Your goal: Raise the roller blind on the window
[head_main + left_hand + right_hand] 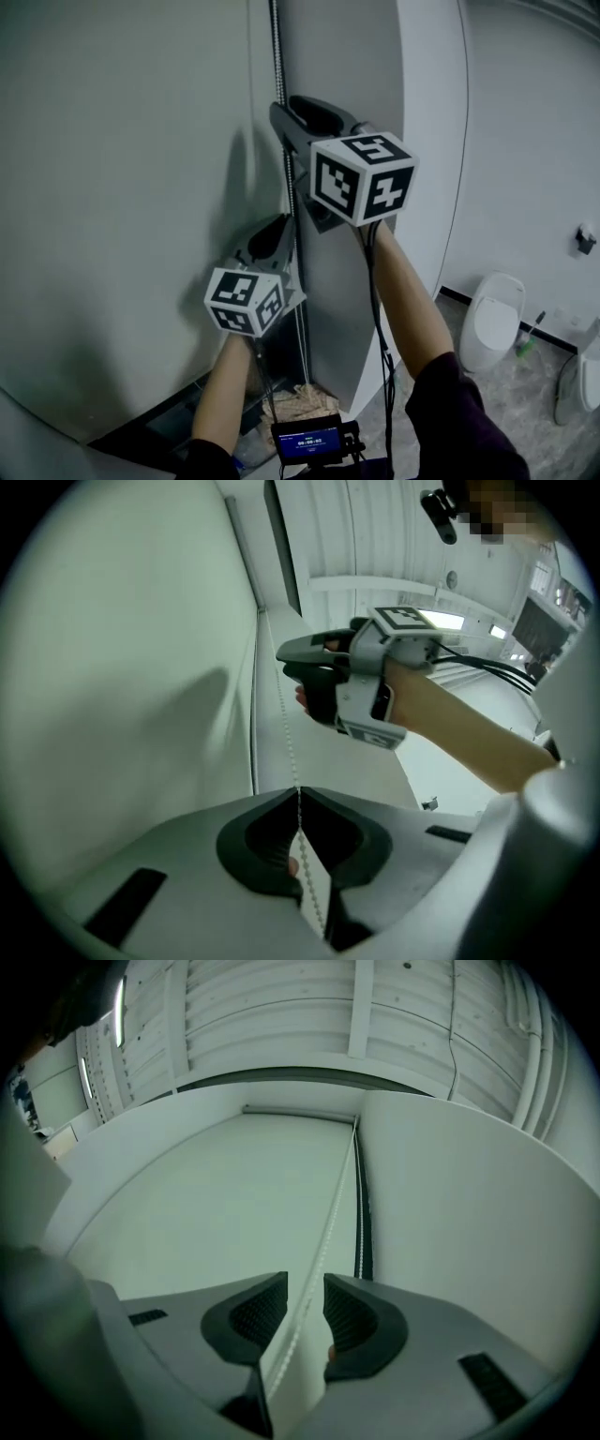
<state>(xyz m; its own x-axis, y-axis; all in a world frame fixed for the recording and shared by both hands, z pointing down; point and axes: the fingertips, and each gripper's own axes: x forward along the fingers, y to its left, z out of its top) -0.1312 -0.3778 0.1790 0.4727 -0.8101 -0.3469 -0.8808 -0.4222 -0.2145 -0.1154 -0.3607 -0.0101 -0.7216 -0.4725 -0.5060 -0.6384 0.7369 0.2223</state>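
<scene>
A thin bead chain (292, 192) hangs down the right edge of the pale roller blind (122, 187). In the head view my left gripper (291, 246) sits low on the chain and my right gripper (285, 118) is higher up on it. Seen from the left gripper view, the left gripper (298, 791) is shut on the bead chain (287, 733), and the right gripper (286, 658) is on the chain above. In the right gripper view, the right gripper (305, 1290) stands open, and the bead chain (330, 1213) runs untouched through the gap up to the roller.
A curved white wall panel (352, 66) stands just right of the chain. White toilet fixtures (492, 323) sit on the marbled floor at the right. A small screen device (307, 439) and cables hang by my arms. A woven object (291, 401) lies below.
</scene>
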